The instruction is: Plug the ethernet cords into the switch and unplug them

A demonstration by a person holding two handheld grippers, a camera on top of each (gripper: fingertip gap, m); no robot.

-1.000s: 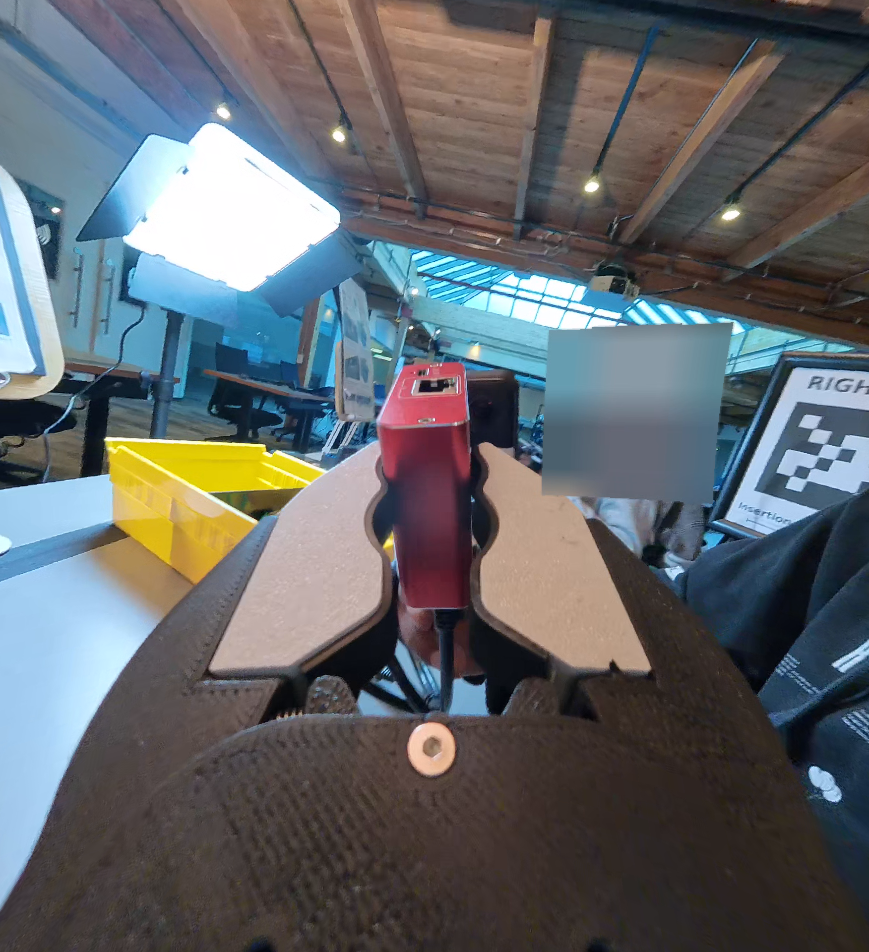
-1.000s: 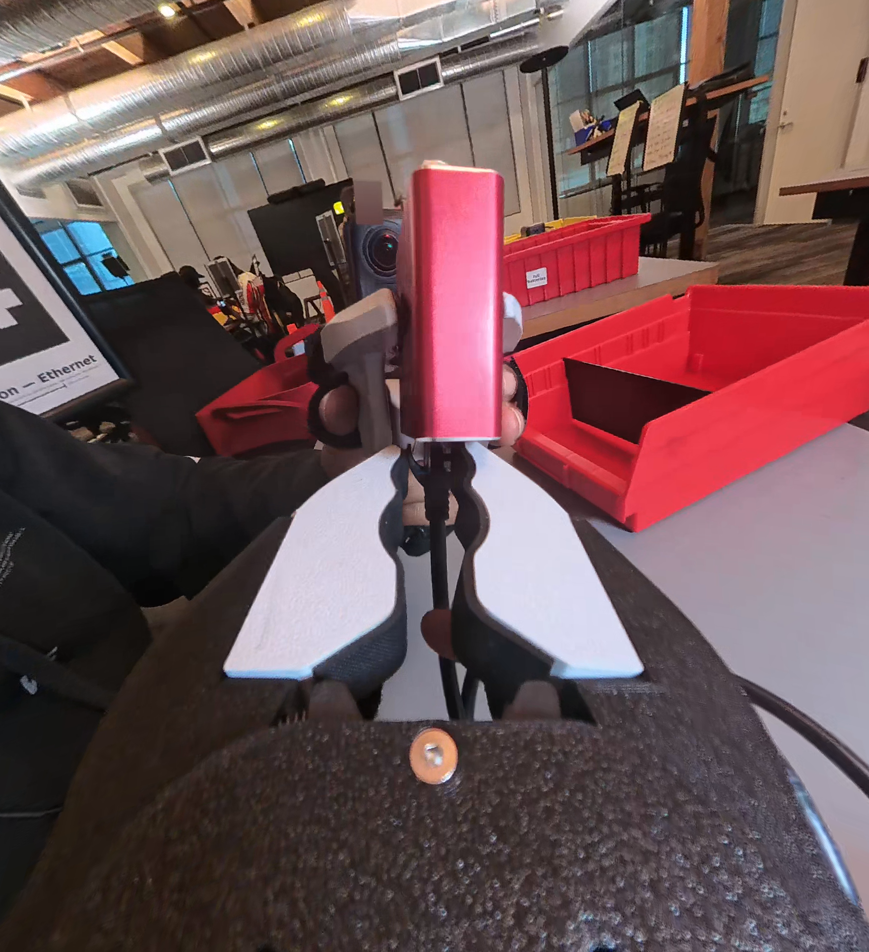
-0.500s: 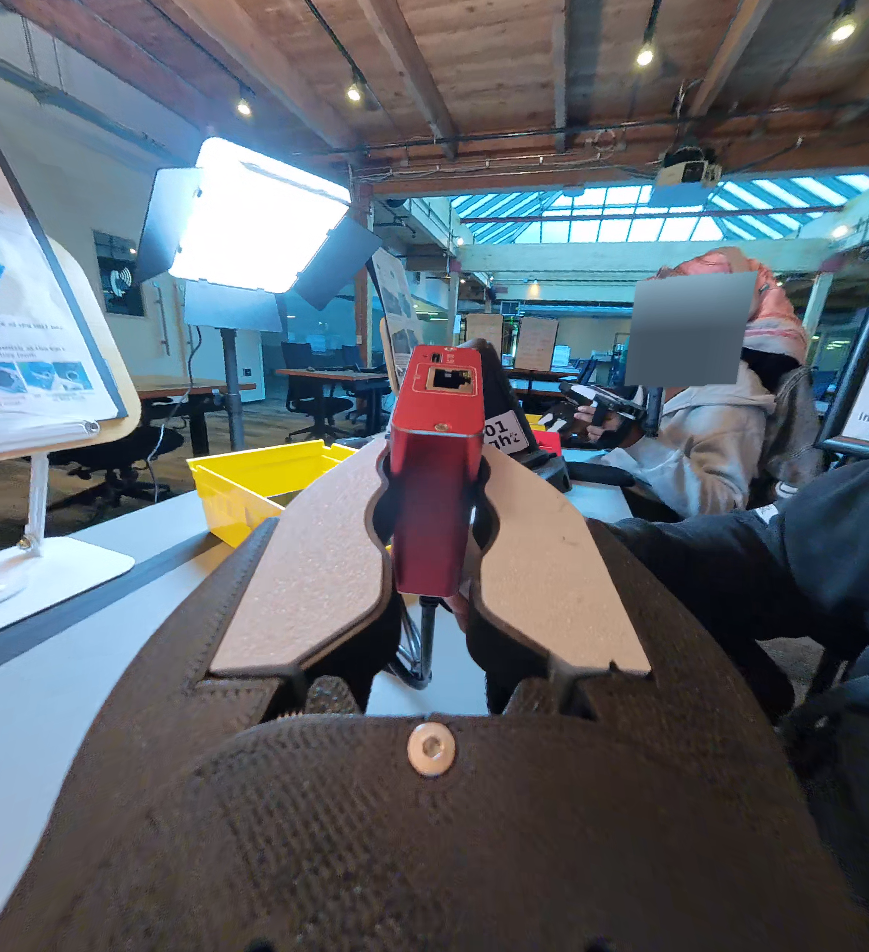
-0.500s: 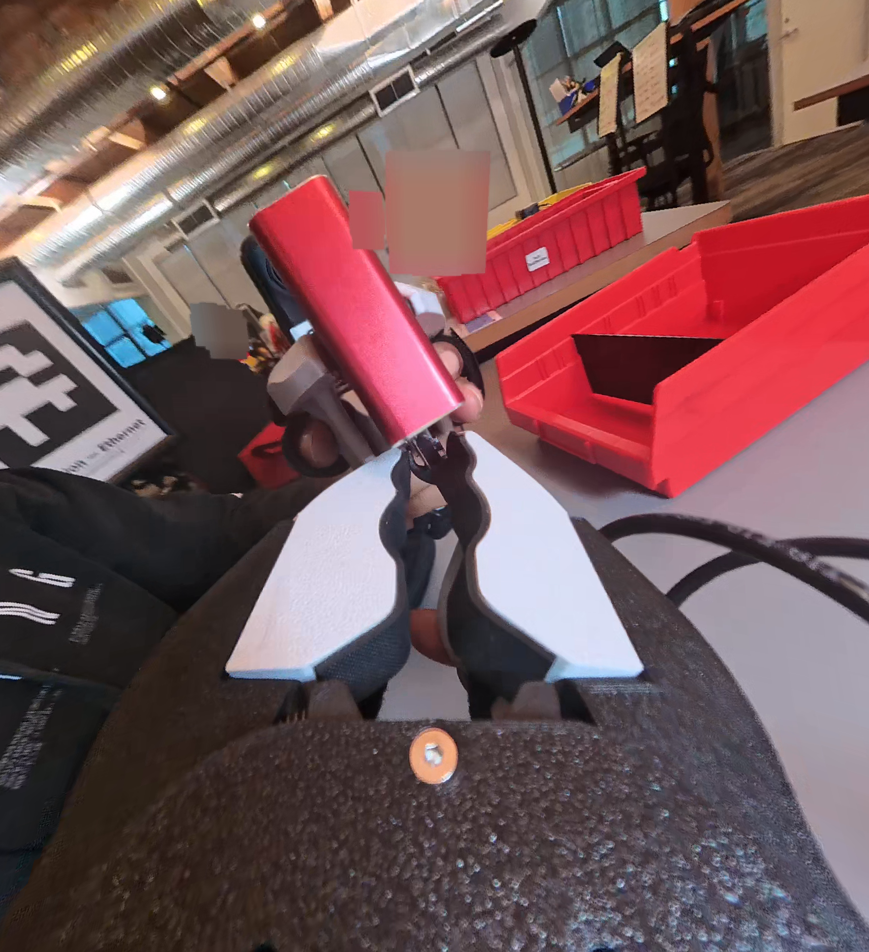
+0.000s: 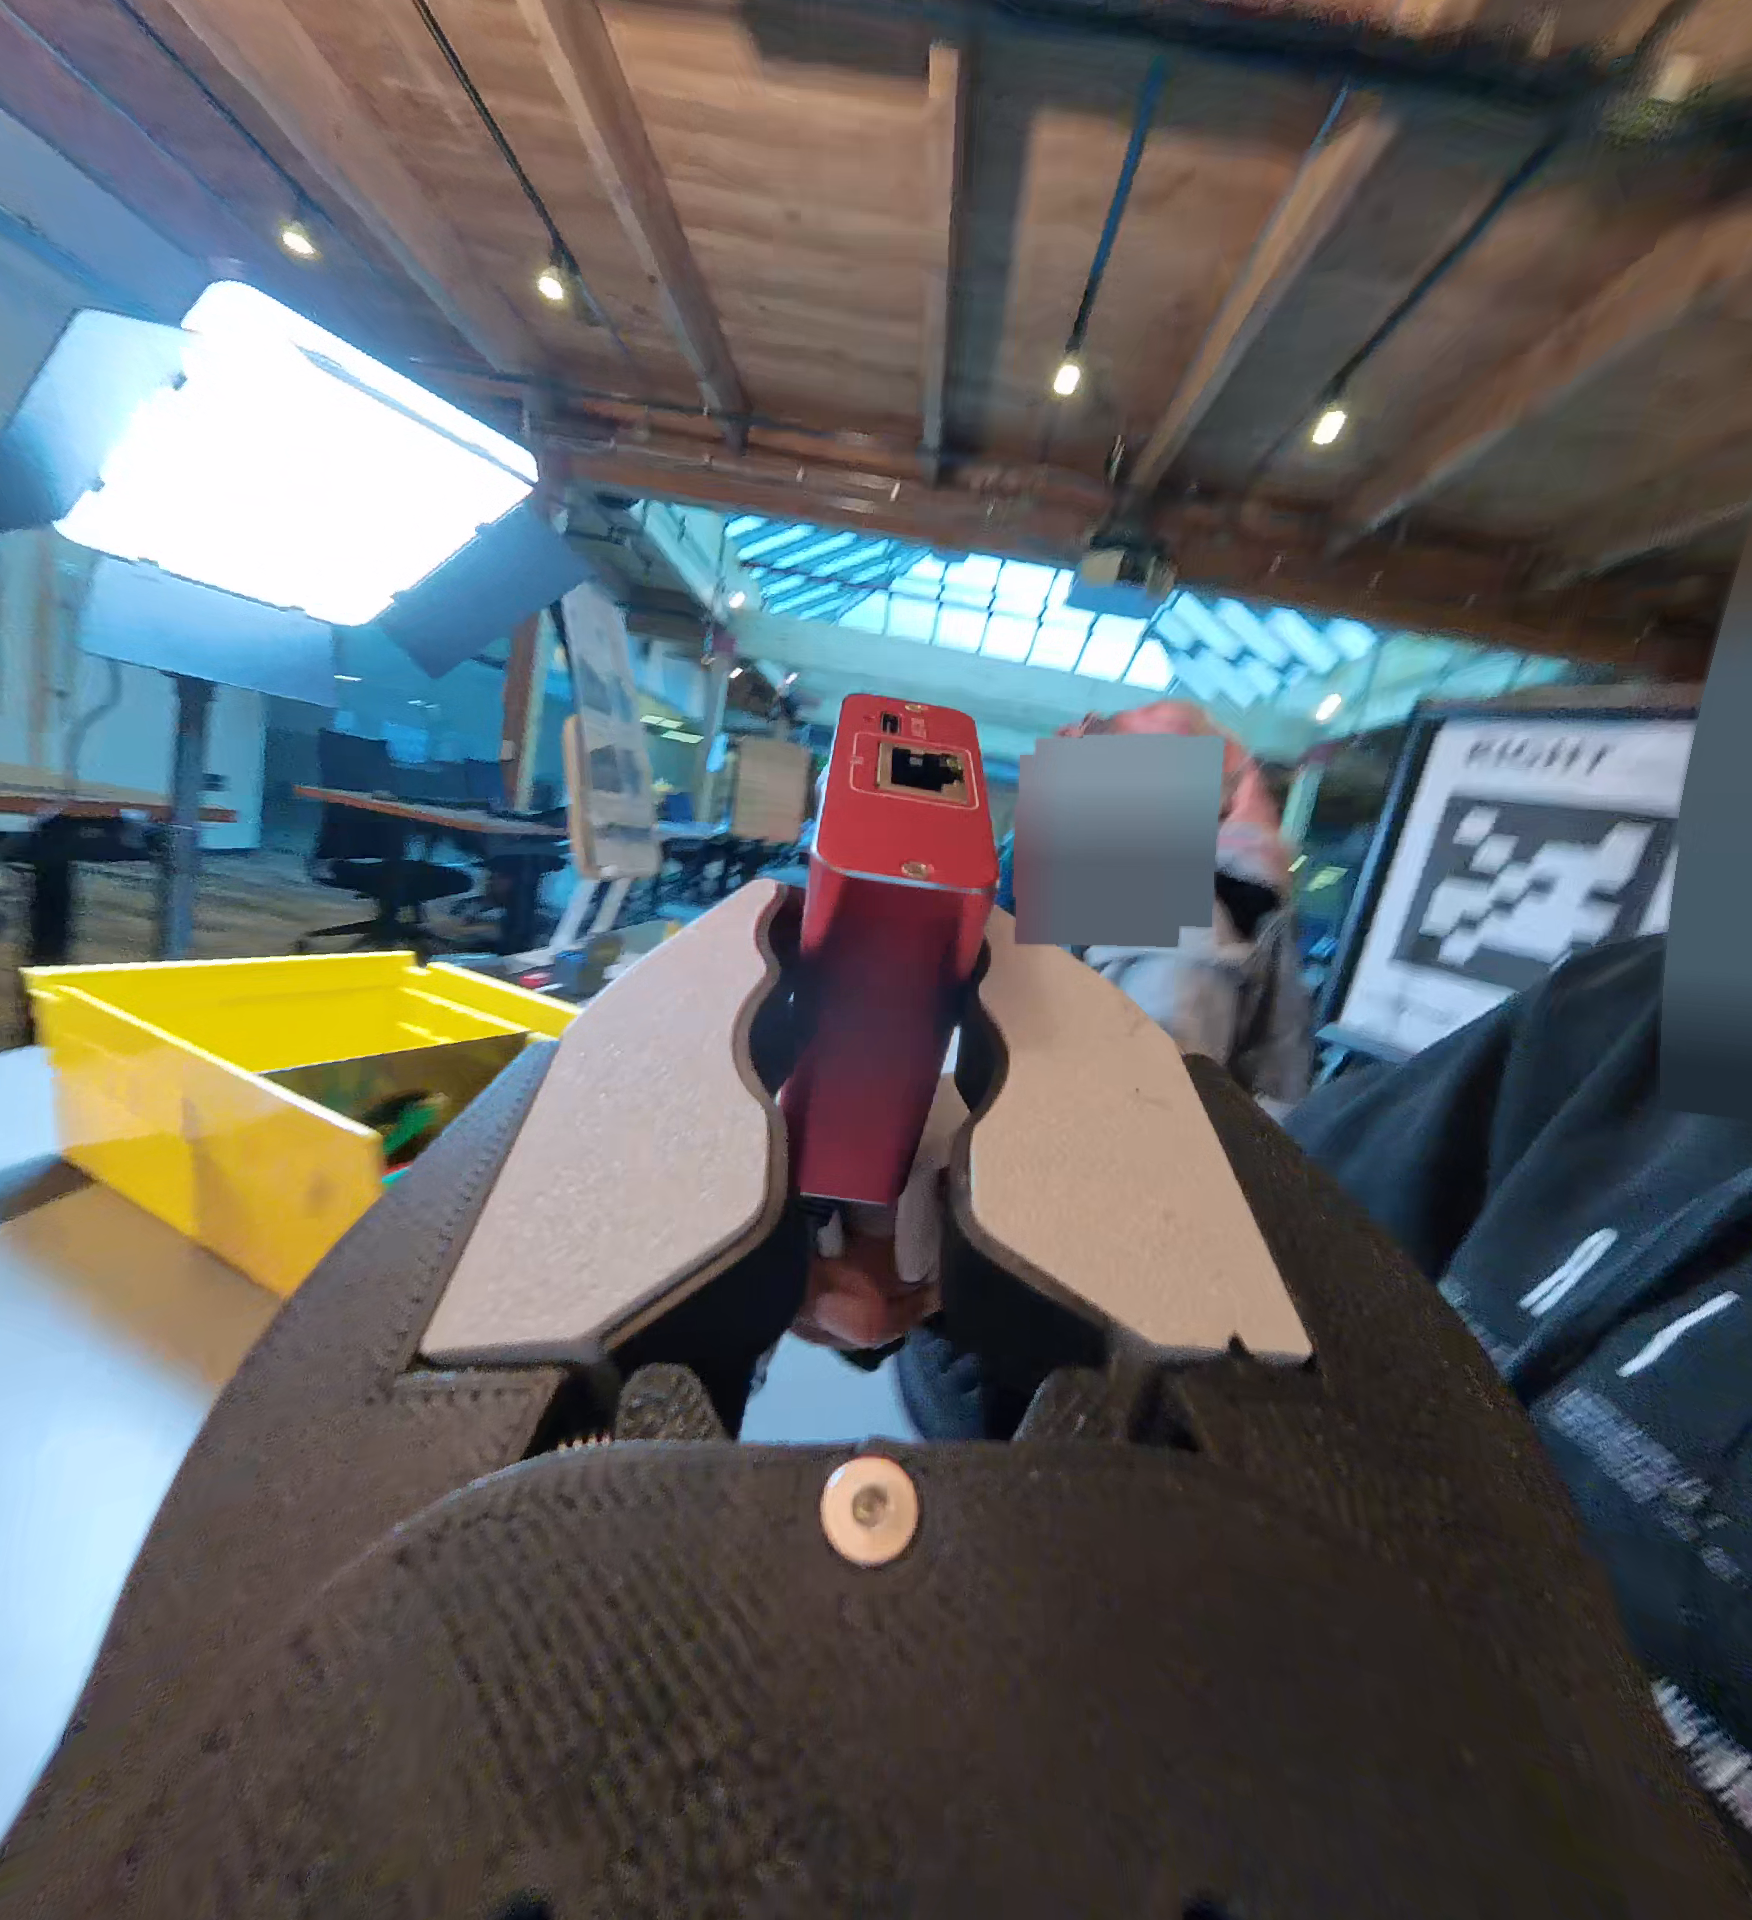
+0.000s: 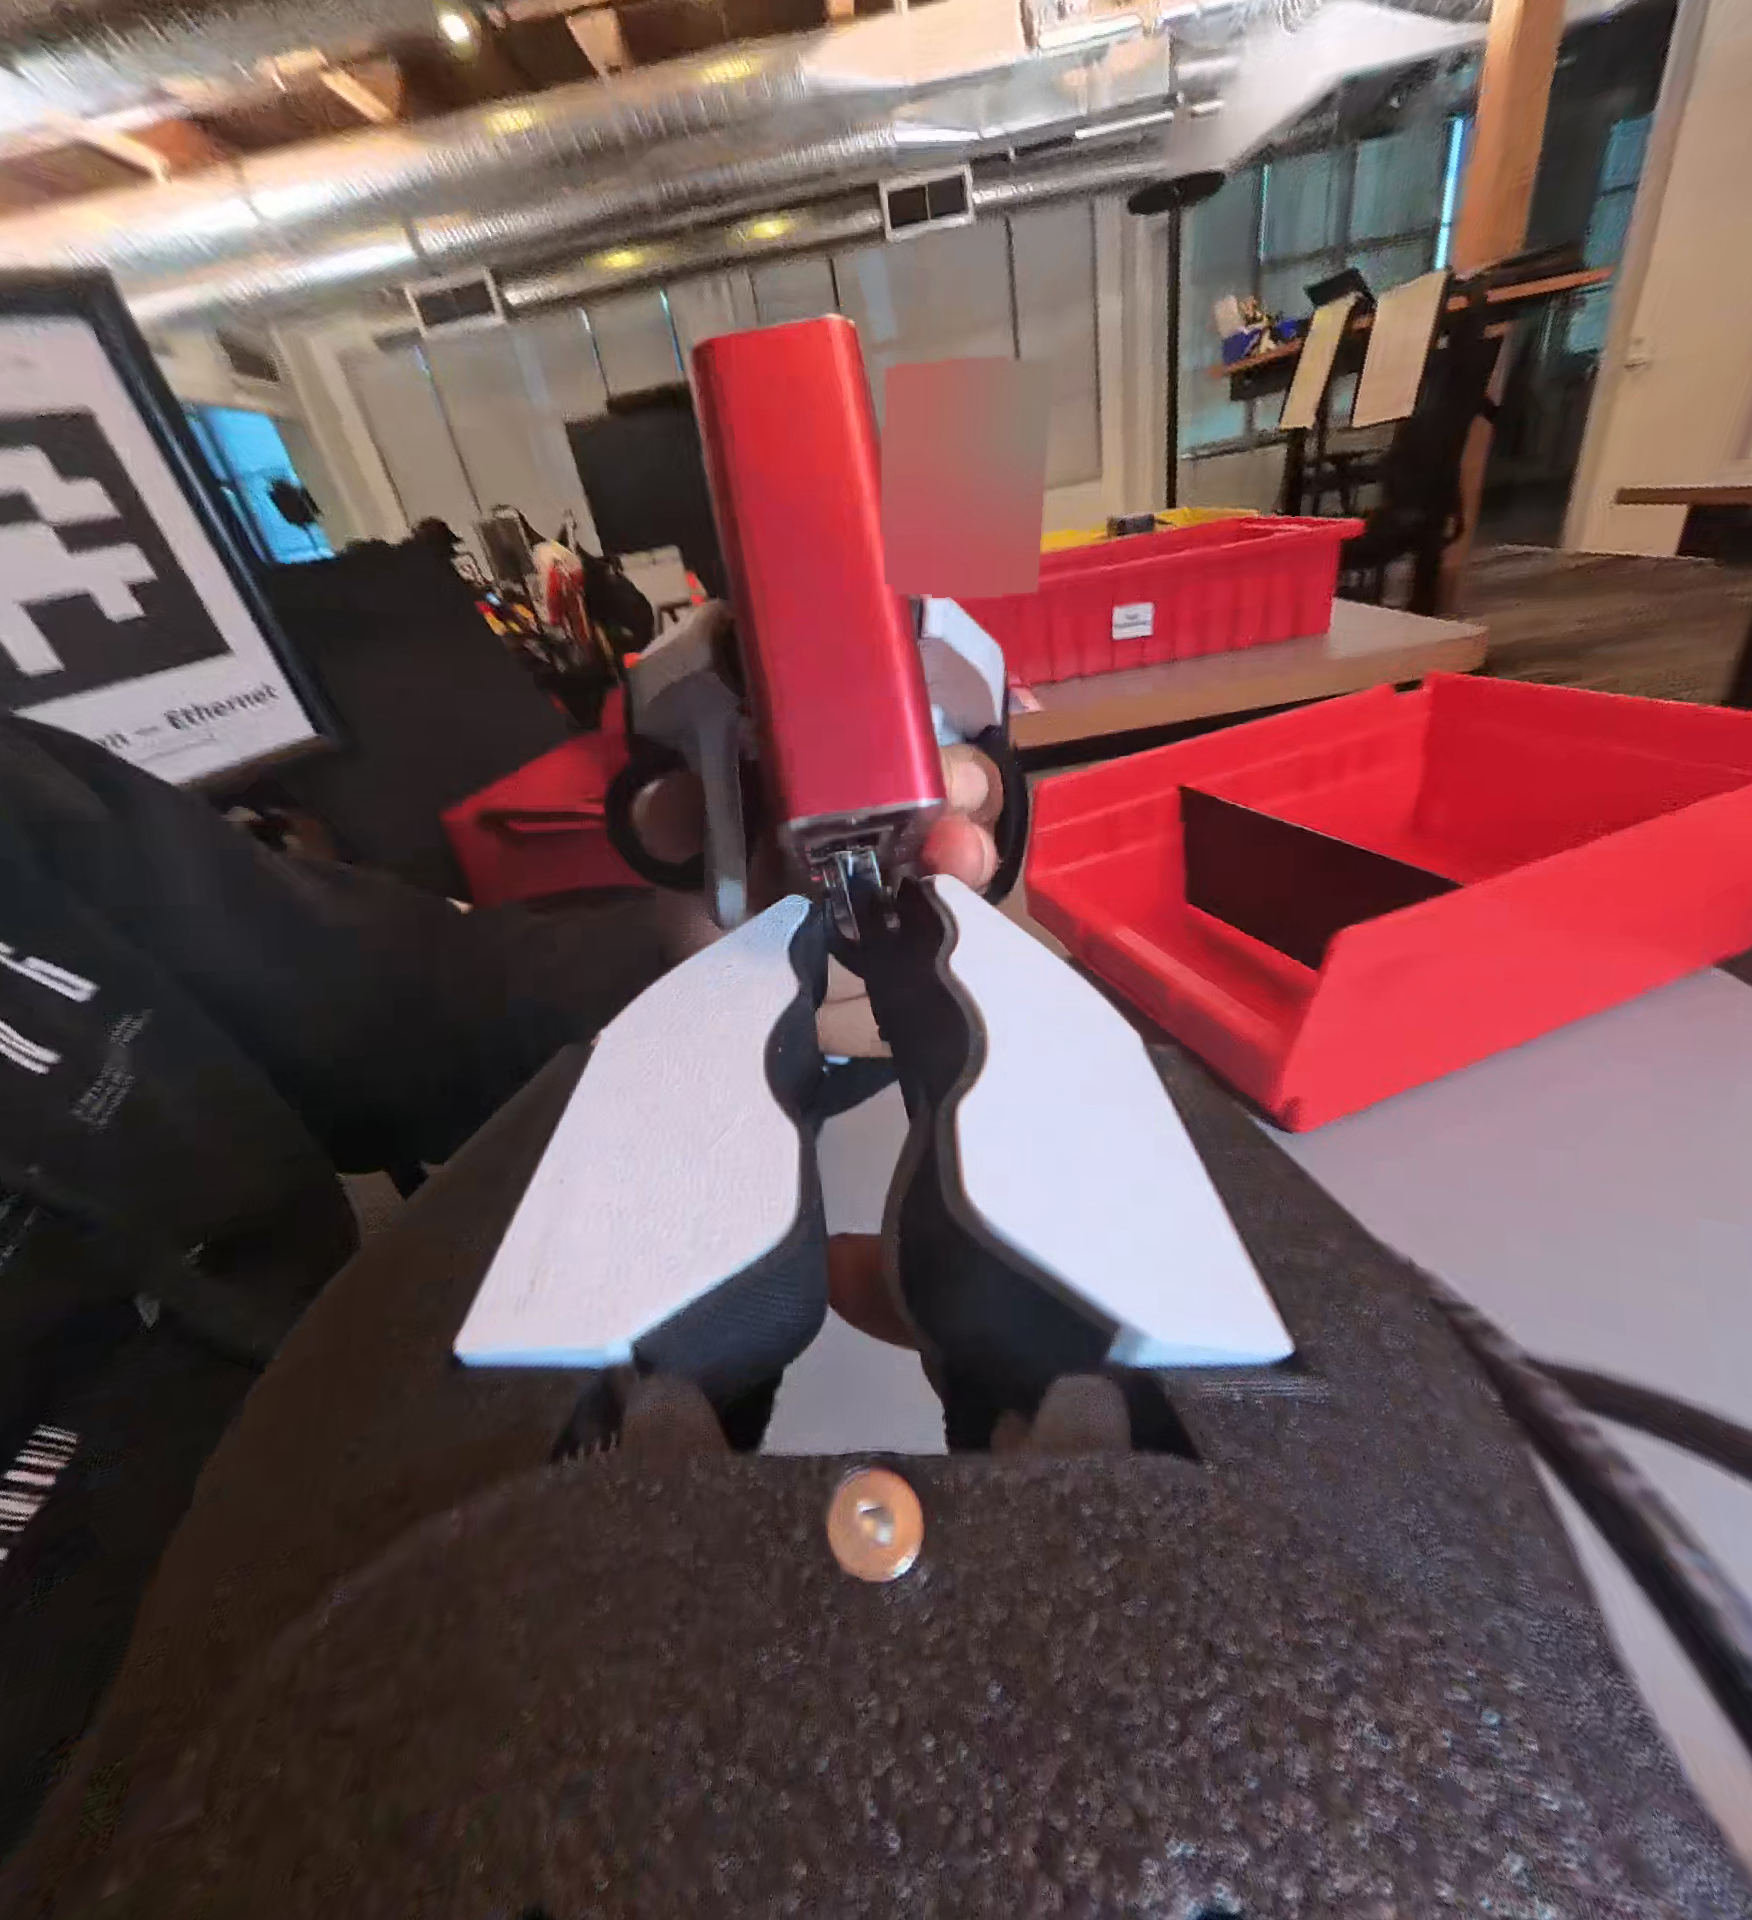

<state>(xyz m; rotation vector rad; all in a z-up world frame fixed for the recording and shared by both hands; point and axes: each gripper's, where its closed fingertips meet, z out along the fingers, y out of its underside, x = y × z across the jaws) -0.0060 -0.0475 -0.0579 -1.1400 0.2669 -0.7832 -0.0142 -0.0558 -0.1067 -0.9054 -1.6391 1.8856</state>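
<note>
In the left wrist view, our left hand-held gripper (image 5: 877, 966) is pinching the red switch (image 5: 887, 997) by its sides, holding it upright above the worktop (image 5: 30, 1455). The top end of the switch faces us with one empty port (image 5: 922, 771). At its lower end something pale and a bit of a hand show between the fingers, too blurred to name. A yellow bin (image 5: 217, 1081) sits on the worktop to the left, and a black sleeve (image 5: 1578, 1195) fills the right edge.

In the right wrist view, our right hand-held gripper (image 6: 867, 914) is pressed together on the plug (image 6: 856, 894) of a black cord (image 6: 1682, 1455), right at the bottom end of the switch (image 6: 815, 582). We cannot tell whether the plug is fully seated. The cord trails over the worktop (image 6: 1578, 1195) at lower right. Farther off, the left hand-held gripper (image 6: 706, 727) grips the switch, which leans slightly left. A red bin (image 6: 1423, 987) stands on the worktop to the right.
</note>
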